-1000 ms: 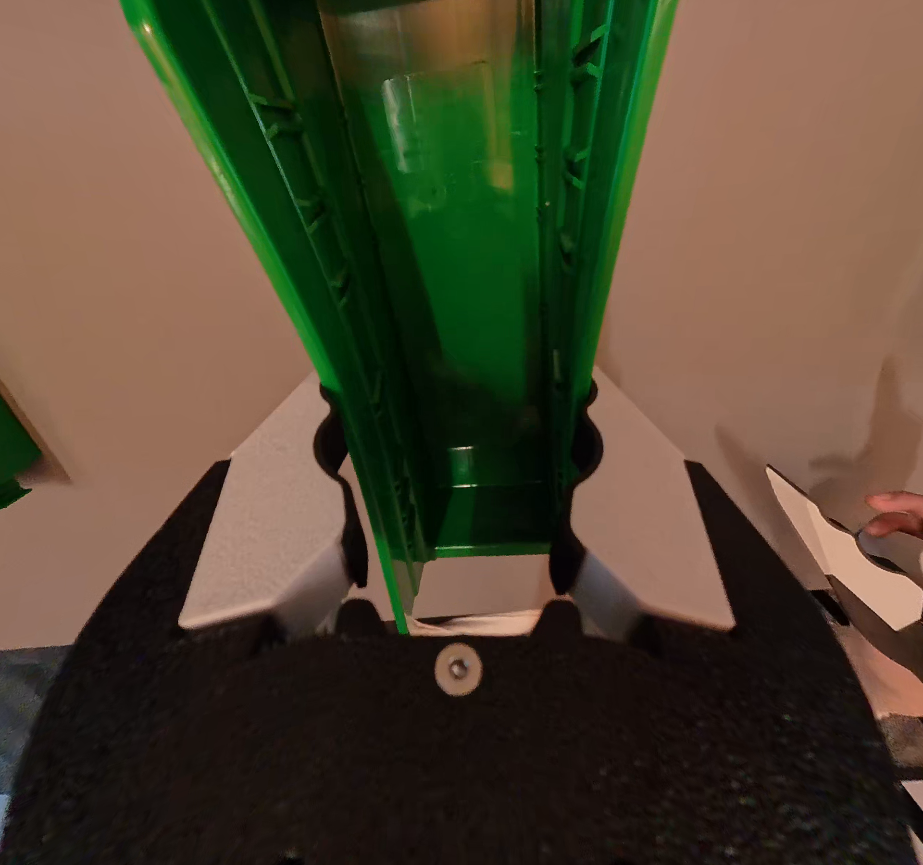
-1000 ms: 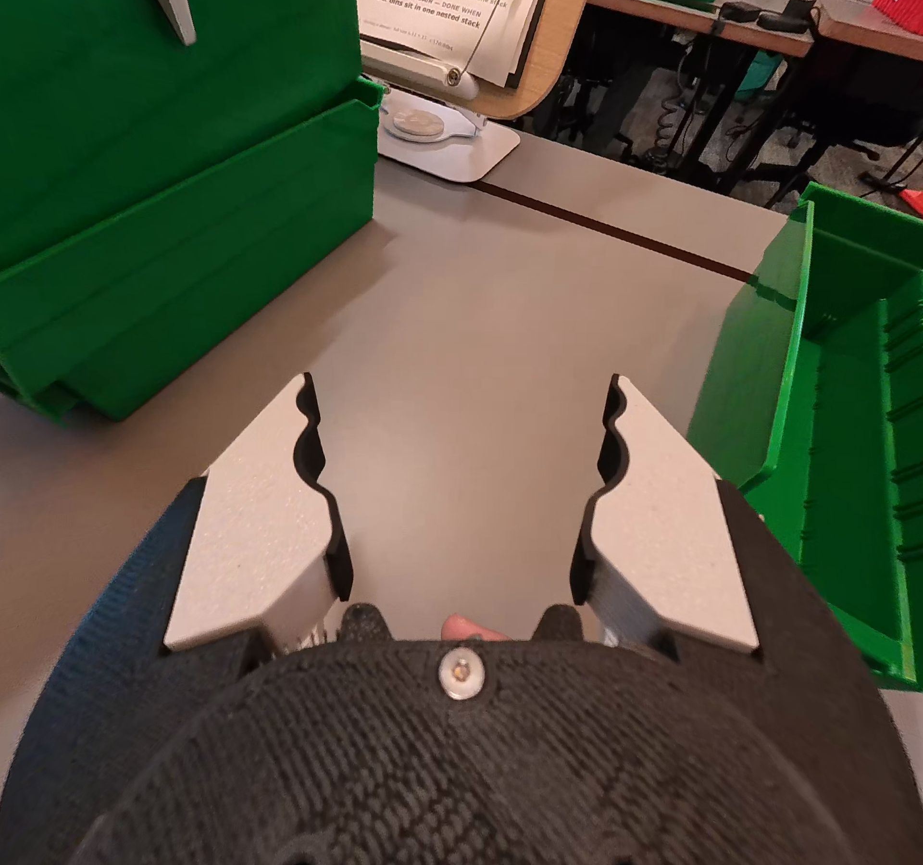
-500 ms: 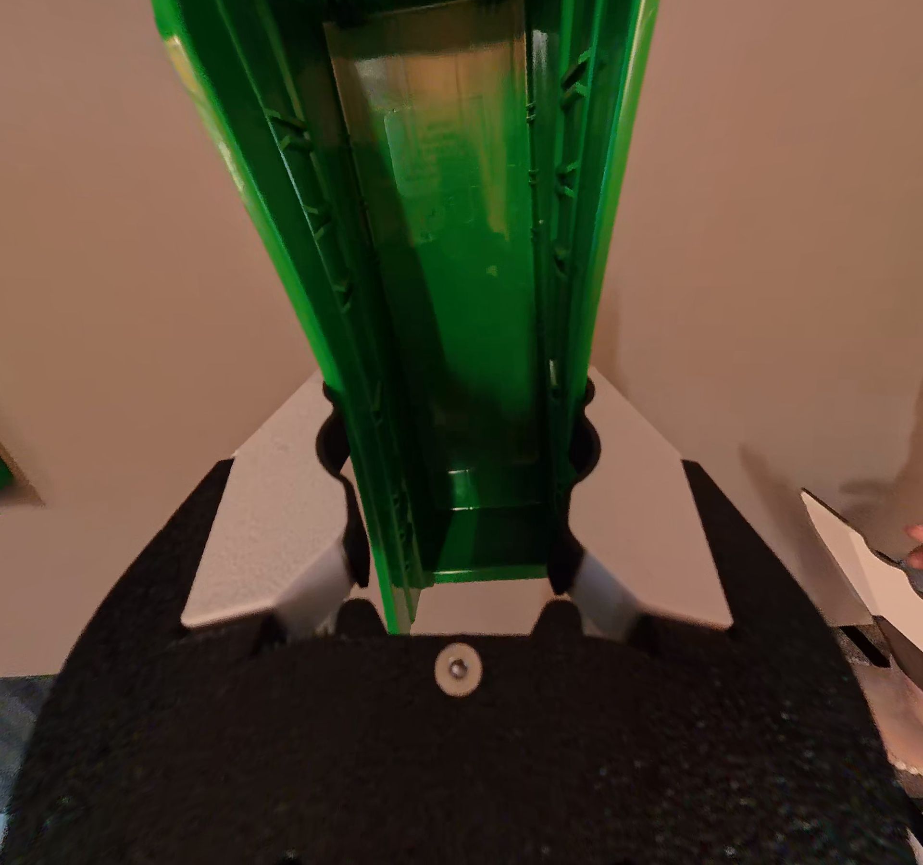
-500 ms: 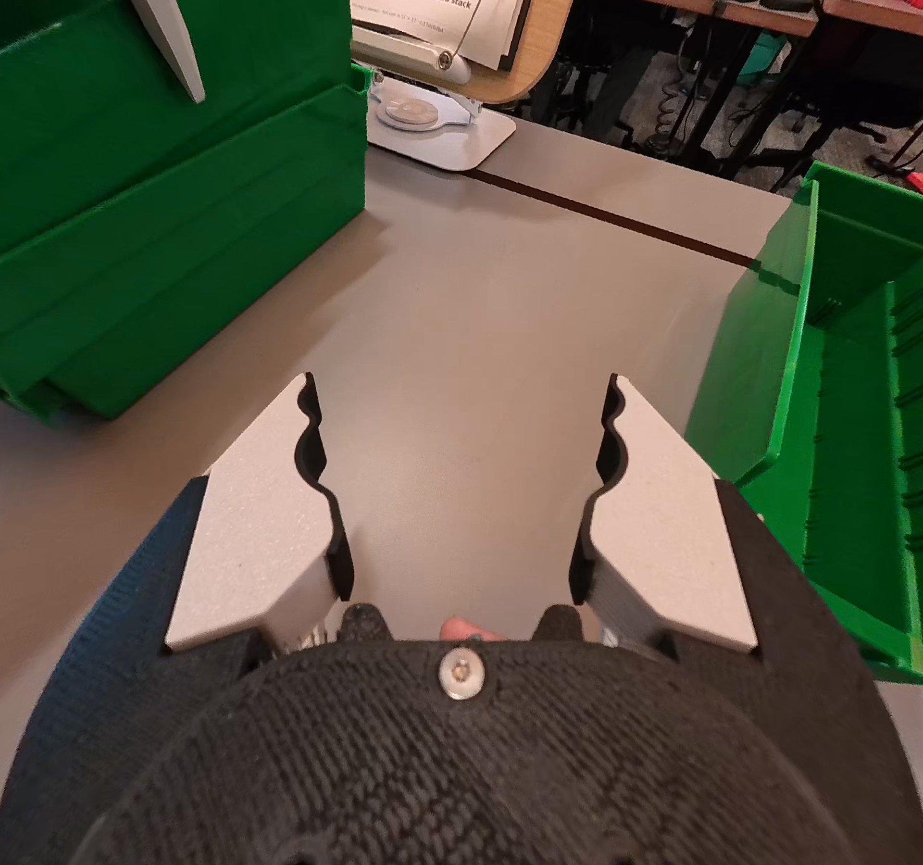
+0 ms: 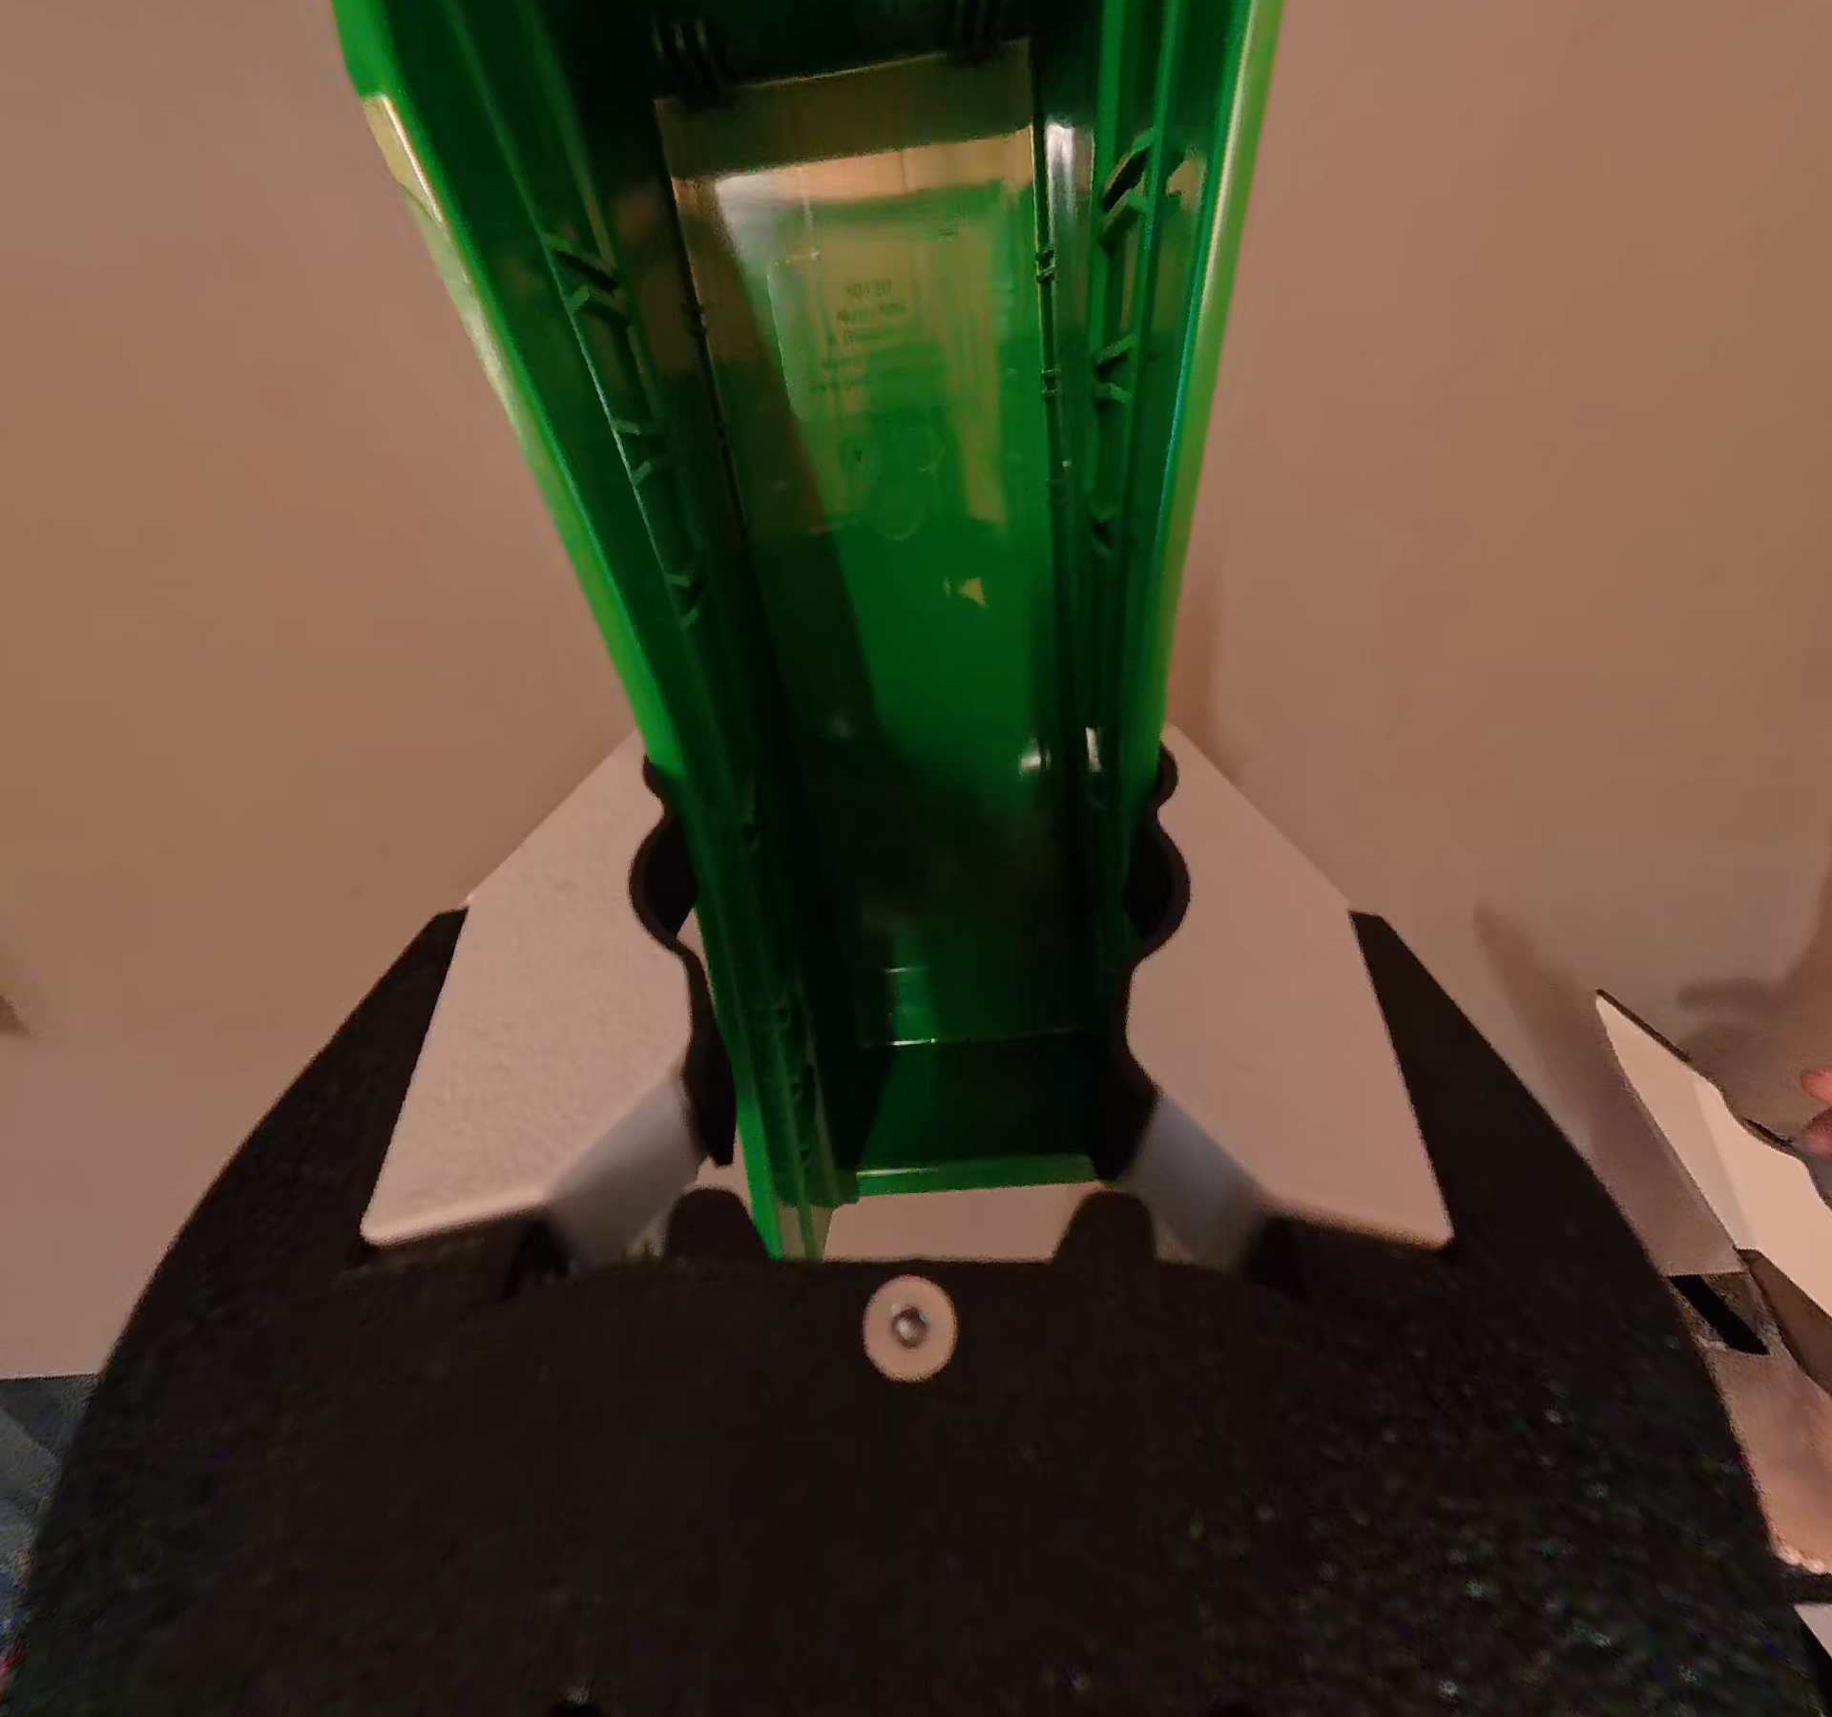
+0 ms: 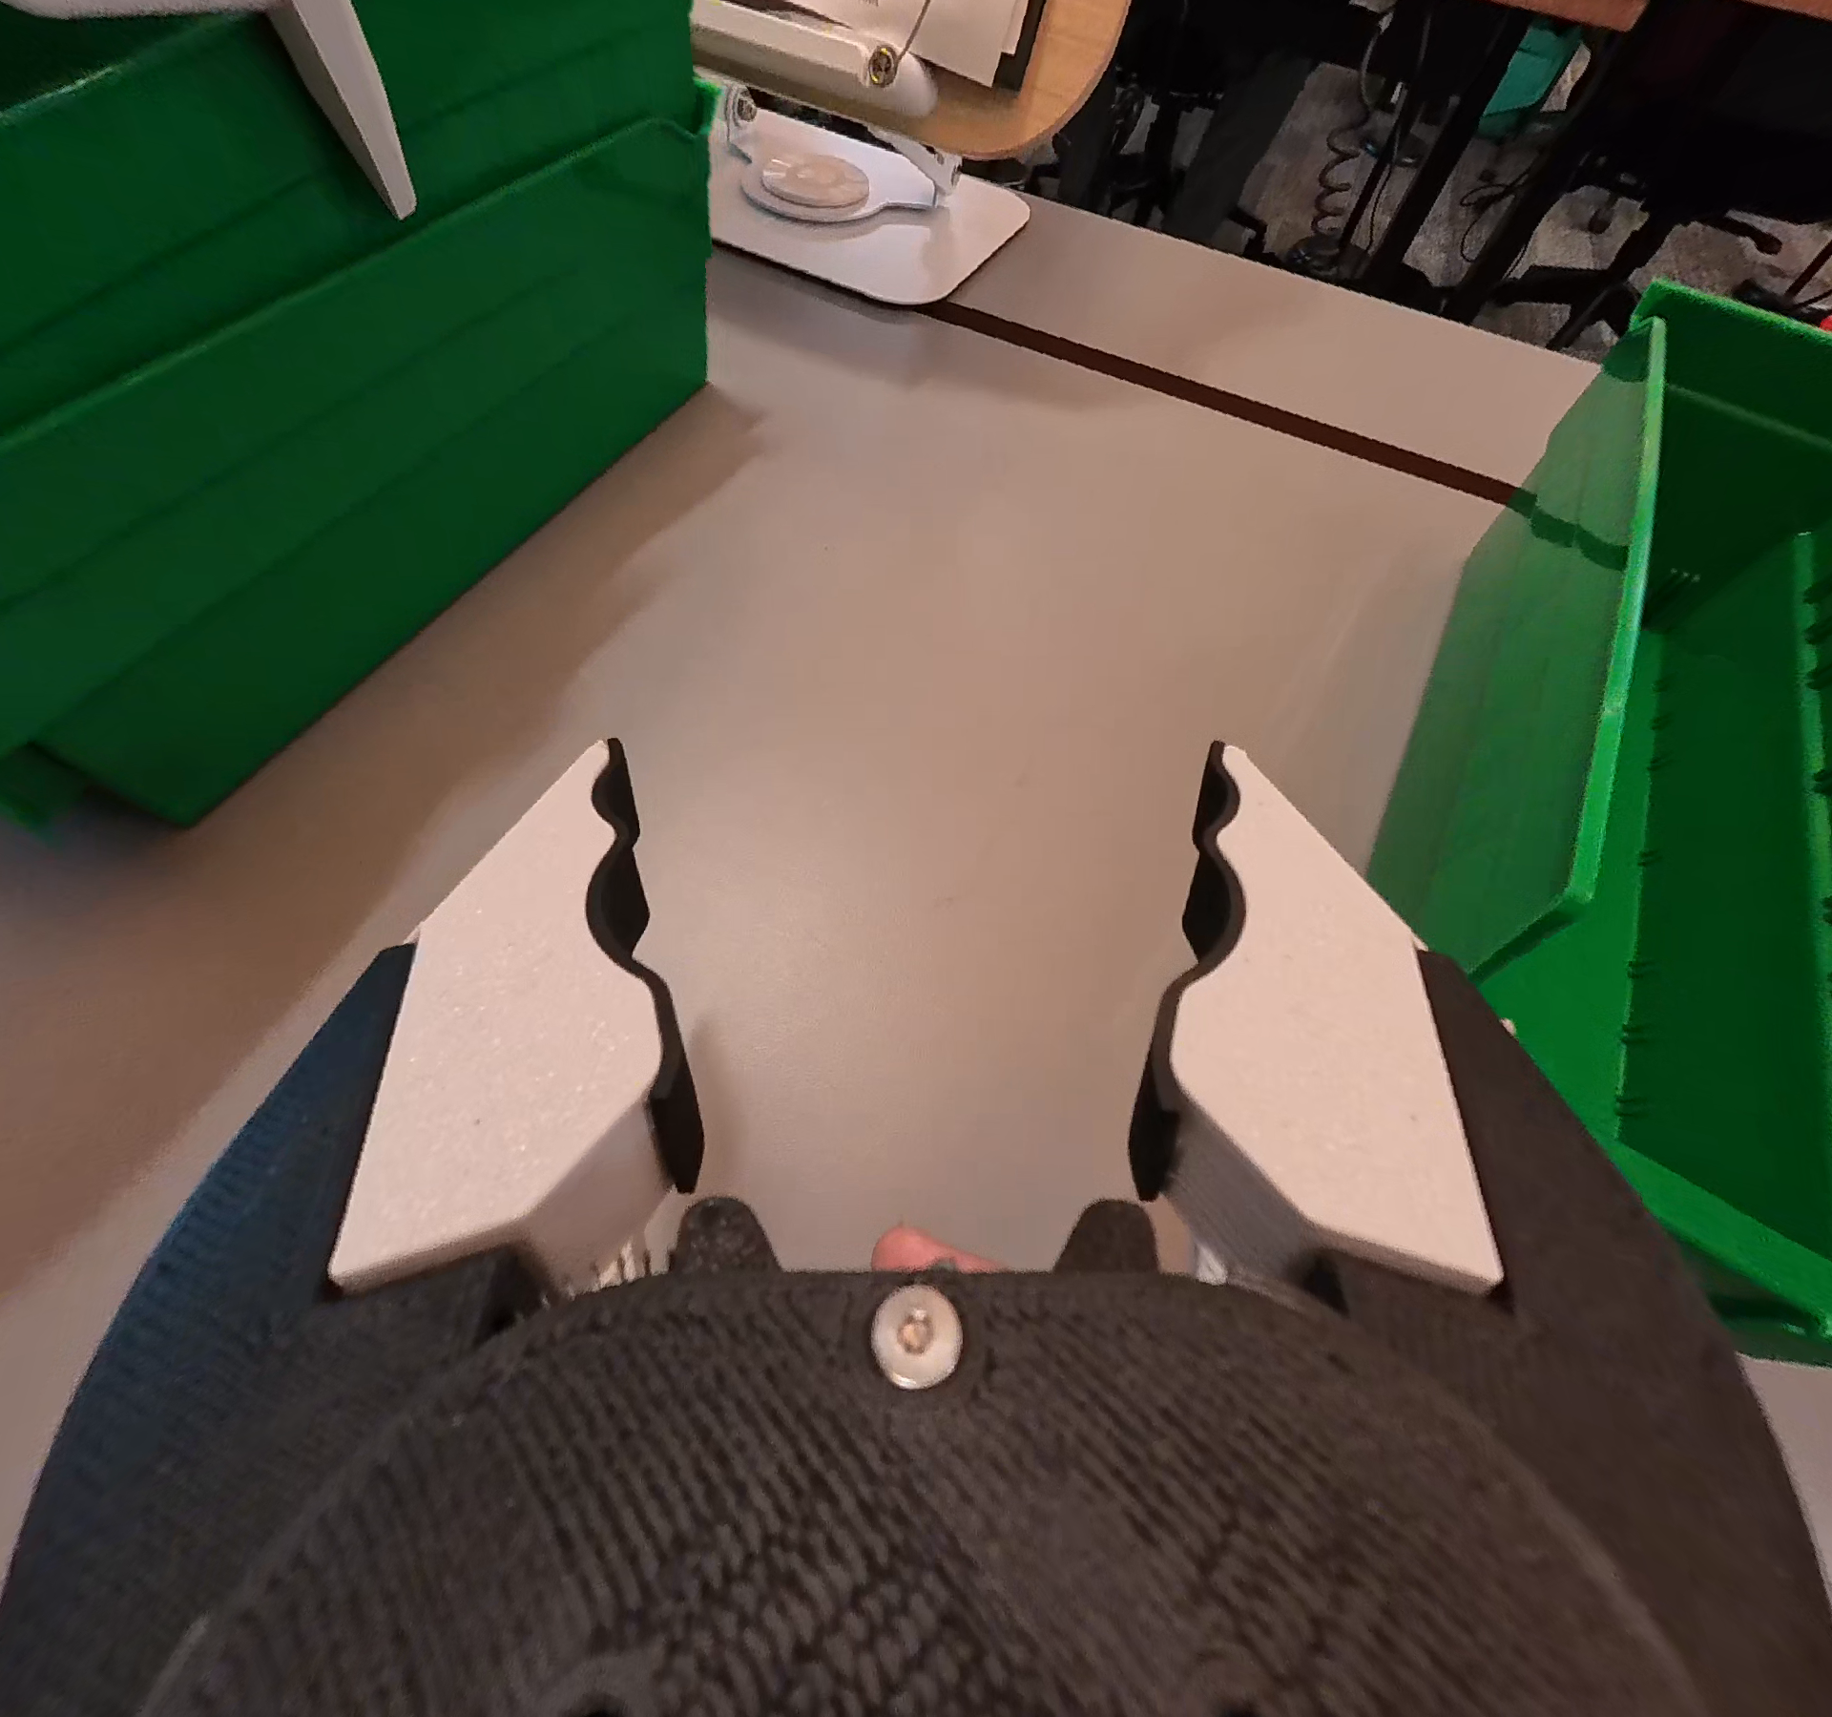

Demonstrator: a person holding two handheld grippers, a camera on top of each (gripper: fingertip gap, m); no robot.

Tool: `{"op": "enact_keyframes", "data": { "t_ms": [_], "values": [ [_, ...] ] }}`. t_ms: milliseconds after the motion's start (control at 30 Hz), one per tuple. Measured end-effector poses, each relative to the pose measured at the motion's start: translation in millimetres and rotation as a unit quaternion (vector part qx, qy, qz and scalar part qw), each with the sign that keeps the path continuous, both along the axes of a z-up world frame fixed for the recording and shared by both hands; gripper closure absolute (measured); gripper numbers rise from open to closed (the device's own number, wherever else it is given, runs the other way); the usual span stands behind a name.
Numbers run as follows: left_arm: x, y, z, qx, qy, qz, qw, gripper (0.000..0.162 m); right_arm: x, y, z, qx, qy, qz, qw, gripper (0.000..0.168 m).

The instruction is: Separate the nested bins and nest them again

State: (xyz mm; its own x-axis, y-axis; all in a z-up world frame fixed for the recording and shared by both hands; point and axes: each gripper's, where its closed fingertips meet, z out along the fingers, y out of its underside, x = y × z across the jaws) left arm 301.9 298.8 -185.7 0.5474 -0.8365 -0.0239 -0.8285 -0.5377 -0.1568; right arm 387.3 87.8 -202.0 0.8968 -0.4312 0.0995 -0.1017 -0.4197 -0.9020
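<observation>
**Over the grey table, one bin gripped and one gripper empty**

Above the table (image 6: pixel 892 638), the left gripper (image 5: pixel 907 886) pinches a green bin (image 5: pixel 892 440) by its end, both fingers pressed against its outer walls; the right gripper (image 6: pixel 912 926) is spread wide, holding nothing, over bare tabletop; nested green bins (image 6: pixel 327 440) stand to its left, a single green bin (image 6: pixel 1626 777) near its right finger; open room lies between them.
</observation>
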Motion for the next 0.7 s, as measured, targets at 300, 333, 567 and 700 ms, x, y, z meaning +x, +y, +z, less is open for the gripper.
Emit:
{"op": "enact_keyframes", "data": {
  "t_ms": [300,333,567,700],
  "values": [
    [0,1,-4,-0.002,-0.004,0.002,1.000,0.073,1,0,-5,-0.008,0.002,-0.002,1.000,0.056],
    [0,1,-4,-0.001,-0.003,0.001,1.000,0.073,2,0,-4,-0.008,0.002,-0.003,1.000,0.056],
    [-6,-5,-7,-0.013,0.011,-0.020,1.000,0.042,1,1,-7,-0.011,0.003,-0.001,1.000,0.056],
    [6,4,14,0.002,-0.046,-0.024,0.999,0.041,-3,5,-10,-0.016,0.006,0.005,1.000,0.055]
  ]
}}
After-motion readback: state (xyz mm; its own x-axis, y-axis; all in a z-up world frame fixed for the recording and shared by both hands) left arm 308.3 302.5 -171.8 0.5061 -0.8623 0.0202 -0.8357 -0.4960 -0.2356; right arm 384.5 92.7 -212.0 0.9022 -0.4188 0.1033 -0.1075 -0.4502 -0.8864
